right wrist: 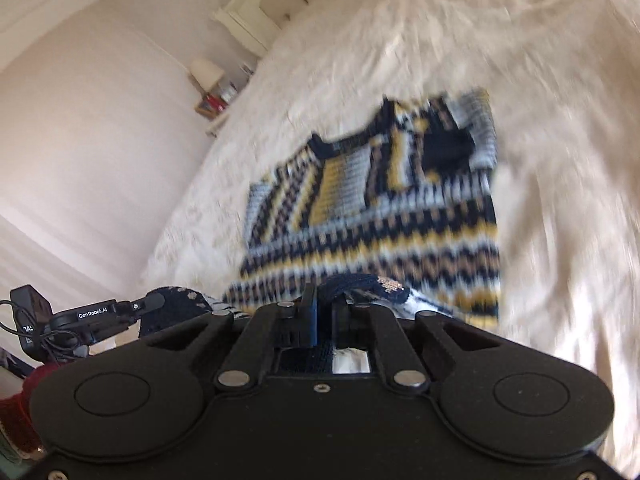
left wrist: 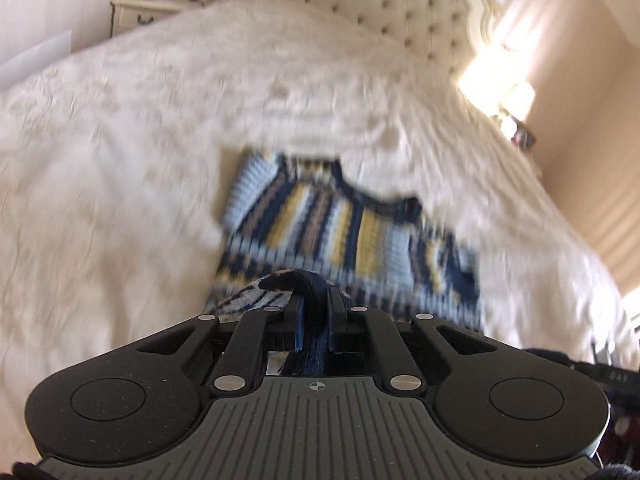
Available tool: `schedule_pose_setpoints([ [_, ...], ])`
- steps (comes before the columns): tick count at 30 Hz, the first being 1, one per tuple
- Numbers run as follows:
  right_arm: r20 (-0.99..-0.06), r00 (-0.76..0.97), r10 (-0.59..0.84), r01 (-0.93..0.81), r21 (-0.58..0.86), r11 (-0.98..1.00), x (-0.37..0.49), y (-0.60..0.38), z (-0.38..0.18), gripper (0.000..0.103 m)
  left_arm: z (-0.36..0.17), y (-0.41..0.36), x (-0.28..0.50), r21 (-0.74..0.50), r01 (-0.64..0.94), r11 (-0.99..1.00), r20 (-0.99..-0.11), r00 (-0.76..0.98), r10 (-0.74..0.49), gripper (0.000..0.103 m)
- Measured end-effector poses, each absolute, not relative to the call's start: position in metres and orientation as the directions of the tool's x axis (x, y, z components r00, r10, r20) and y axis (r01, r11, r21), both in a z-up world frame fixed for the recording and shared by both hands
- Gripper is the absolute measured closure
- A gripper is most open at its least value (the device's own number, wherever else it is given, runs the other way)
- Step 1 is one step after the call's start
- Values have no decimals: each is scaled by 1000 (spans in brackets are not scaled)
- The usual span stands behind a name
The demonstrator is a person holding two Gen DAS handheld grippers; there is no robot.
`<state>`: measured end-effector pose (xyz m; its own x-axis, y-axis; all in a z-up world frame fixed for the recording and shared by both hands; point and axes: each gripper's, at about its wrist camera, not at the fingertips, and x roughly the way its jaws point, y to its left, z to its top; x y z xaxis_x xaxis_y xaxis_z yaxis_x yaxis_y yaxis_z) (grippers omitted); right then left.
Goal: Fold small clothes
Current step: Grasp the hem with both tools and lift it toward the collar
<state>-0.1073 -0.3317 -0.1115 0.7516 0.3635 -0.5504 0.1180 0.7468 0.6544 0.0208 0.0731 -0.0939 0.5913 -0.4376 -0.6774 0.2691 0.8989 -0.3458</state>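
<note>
A small knitted sweater (left wrist: 340, 232) with navy, yellow, tan and pale blue stripes lies on a white fluffy bed cover (left wrist: 140, 160). Its sleeves are folded in over the body. My left gripper (left wrist: 314, 300) is shut on the navy hem of the sweater and lifts that edge. In the right wrist view the sweater (right wrist: 380, 208) spreads ahead, and my right gripper (right wrist: 326, 300) is shut on the same navy hem further along. The left gripper (right wrist: 152, 302) shows at the lower left of that view, holding the hem. Both views are motion-blurred.
A tufted cream headboard (left wrist: 400, 4) stands at the far end of the bed. A cream nightstand (left wrist: 140, 12) with small items sits at the back left. A lit lamp (left wrist: 500, 80) stands at the right of the bed. A wall (right wrist: 80, 140) runs alongside.
</note>
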Motion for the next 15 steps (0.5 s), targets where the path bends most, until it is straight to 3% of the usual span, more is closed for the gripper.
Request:
schedule_pose_setpoints([
  [8,-517,791,327,111,647,754,-22,-366,-104,90,-78,32,96,-312,295,903,-615,662,-429,93],
  [15,-564,786,253,204,622,756,33,-383,-119,90,-104,14,158,-318,311,896,-655,612,-445,93],
])
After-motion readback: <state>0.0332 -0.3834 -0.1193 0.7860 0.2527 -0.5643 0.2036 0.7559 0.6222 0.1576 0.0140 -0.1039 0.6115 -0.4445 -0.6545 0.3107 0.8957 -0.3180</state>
